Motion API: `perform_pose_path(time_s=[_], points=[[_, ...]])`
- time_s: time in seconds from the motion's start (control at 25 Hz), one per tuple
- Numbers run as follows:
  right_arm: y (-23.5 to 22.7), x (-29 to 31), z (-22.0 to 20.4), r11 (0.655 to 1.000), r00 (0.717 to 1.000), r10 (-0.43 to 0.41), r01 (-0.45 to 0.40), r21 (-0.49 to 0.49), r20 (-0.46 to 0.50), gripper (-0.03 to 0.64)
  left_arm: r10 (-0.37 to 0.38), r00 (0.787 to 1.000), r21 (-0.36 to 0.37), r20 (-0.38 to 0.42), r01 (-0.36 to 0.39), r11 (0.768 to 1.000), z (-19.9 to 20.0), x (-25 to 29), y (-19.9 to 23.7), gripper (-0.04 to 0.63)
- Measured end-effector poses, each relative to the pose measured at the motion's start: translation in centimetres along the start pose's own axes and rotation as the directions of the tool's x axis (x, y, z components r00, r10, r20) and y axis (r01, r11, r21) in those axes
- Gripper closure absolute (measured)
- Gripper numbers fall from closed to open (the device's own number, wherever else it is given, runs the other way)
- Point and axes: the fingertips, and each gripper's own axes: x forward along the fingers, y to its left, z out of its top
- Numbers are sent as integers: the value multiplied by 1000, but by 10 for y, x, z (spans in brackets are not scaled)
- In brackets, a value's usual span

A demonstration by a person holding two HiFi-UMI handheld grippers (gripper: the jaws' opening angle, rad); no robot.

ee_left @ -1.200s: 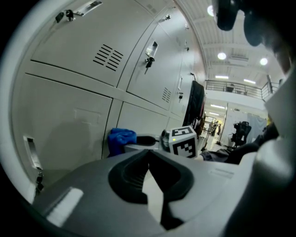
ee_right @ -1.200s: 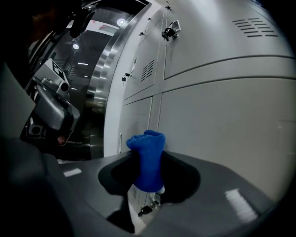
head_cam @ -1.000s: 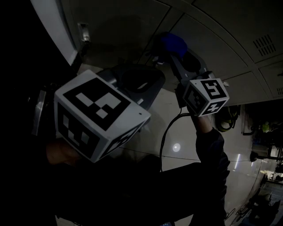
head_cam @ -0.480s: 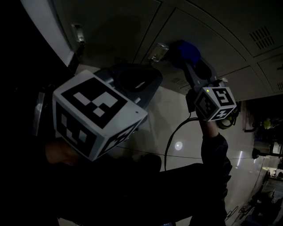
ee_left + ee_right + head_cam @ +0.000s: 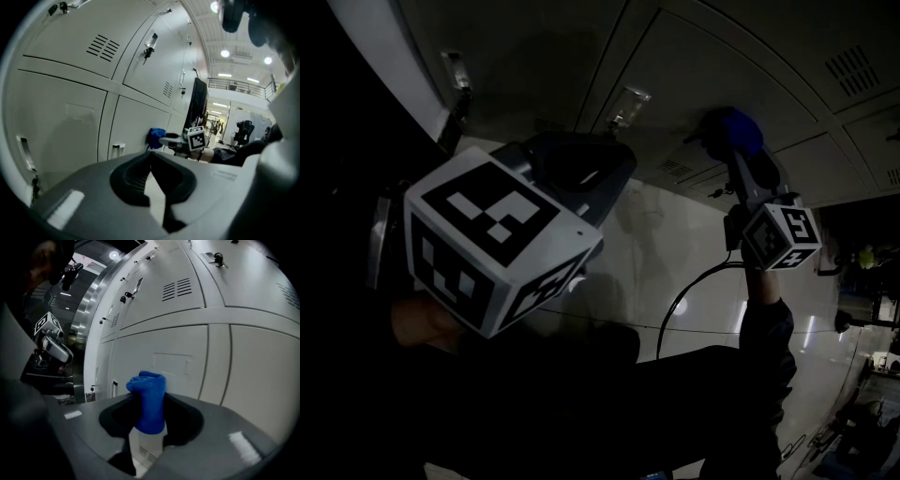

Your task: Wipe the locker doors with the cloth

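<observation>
Both clenched: right tongs (image 5: 149, 401) pin cloth (image 5: 149, 380) to locker door (image 5: 243, 380); left tongs (image 5: 151, 157) empty.

Locker doors (image 5: 253, 376) flat, passable; protruding latches (image 5: 626, 103) block sweep.

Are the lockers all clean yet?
Can't tell: no wiped patch shows on any door. Right now the right gripper squeezes the blue cloth against one locker door. The left gripper holds nothing. The neighbouring doors probably remain.
</observation>
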Motion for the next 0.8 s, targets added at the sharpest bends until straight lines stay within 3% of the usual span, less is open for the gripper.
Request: perform_pose_path(time_s=[0.56,0.8], points=[[-58,-43,-23,982,986,-162,164,89,-34,477,1,1000,1,-10,-1,1000,-3,-1,-2,615],[-35,-43,-25,987,988,-150,151,55,-20,486,-1,1000,2,-12,1,1000,-3,-1,-2,615]])
